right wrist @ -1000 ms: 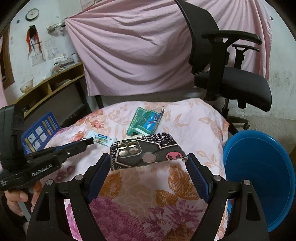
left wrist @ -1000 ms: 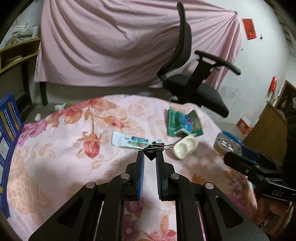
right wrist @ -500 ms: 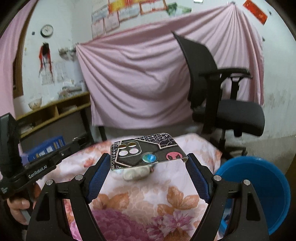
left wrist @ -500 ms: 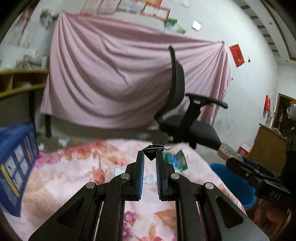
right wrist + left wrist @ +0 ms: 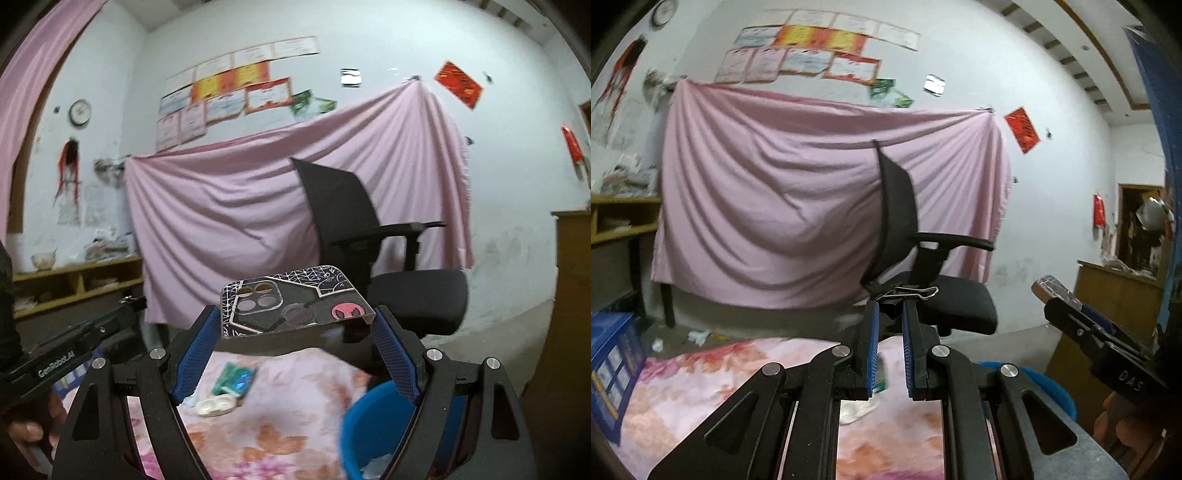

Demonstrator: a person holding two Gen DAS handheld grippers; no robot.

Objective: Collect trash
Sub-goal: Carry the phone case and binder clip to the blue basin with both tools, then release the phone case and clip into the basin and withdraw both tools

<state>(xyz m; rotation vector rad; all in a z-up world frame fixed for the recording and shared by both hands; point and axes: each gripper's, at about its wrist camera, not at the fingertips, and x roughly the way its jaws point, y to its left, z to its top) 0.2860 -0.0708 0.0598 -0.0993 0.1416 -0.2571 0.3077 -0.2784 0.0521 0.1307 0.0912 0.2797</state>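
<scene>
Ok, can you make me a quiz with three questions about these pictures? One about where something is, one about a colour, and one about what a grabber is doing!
1. Where is the blue tub?
A. on the chair seat
B. low down, beside the flowery cloth
C. on the wooden shelf

2. What colour is the big sheet hung behind the office chair?
A. pink
B. green
C. yellow

3. What is the left gripper doing?
A. hanging open with nothing in it
B. pinching a black binder clip
C. squeezing the white case

Answers:
1 B, the right wrist view shows the tub at the edge of the flowery cloth.
2 A, the sheet is pink in both views.
3 B, the binder clip sits between its fingertips; the right gripper holds the phone case.
</scene>
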